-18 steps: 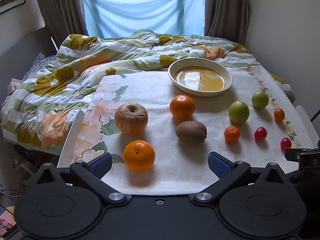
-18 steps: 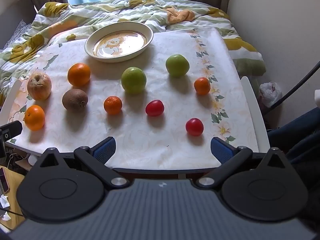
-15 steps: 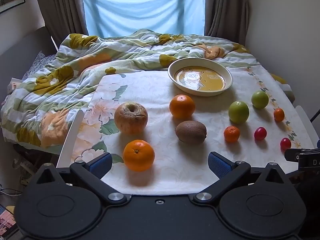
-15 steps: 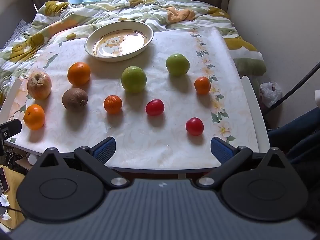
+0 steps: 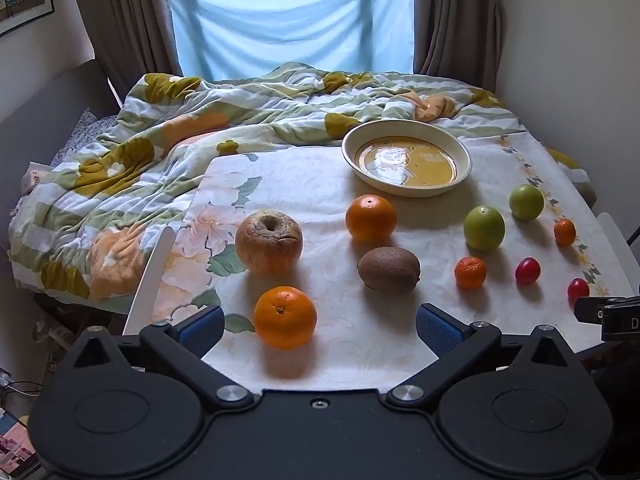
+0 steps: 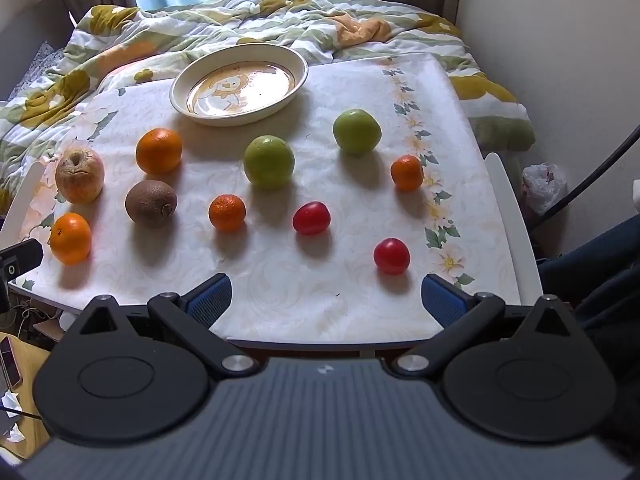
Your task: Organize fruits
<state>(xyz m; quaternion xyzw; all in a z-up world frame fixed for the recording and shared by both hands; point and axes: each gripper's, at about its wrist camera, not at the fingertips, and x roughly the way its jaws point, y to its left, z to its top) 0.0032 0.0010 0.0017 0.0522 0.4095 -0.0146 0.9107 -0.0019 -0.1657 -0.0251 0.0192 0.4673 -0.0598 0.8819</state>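
Both grippers hang over the near edge of the small table covered with a pale floral cloth [image 6: 304,280], each tilted down at the fruit. The left gripper [image 5: 318,326] has its blue-padded jaws spread wide with nothing between the pads; the right gripper [image 6: 325,300] is spread just as wide and is equally empty.

Nearest the left gripper lies a bright round orange [image 5: 285,317]. Behind it sits a wrinkled, yellow-brown apple [image 5: 268,242], and to the right of that a fuzzy brown kiwi [image 5: 388,270]. Near the right gripper rest two small glossy red tomatoes [image 6: 391,256] [image 6: 311,218], well apart from each other. A small mandarin [image 6: 227,212] lies beside the kiwi, another small mandarin [image 6: 407,172] near the cloth's right border. Further back stand a second large orange [image 6: 159,151] and two round green fruits [image 6: 269,161] [image 6: 357,131]. Beyond them all sits a shallow cream dish with a yellow cartoon print [image 6: 298,65], holding no fruit. A rumpled green-and-yellow floral quilt [image 5: 240,120] lies behind.
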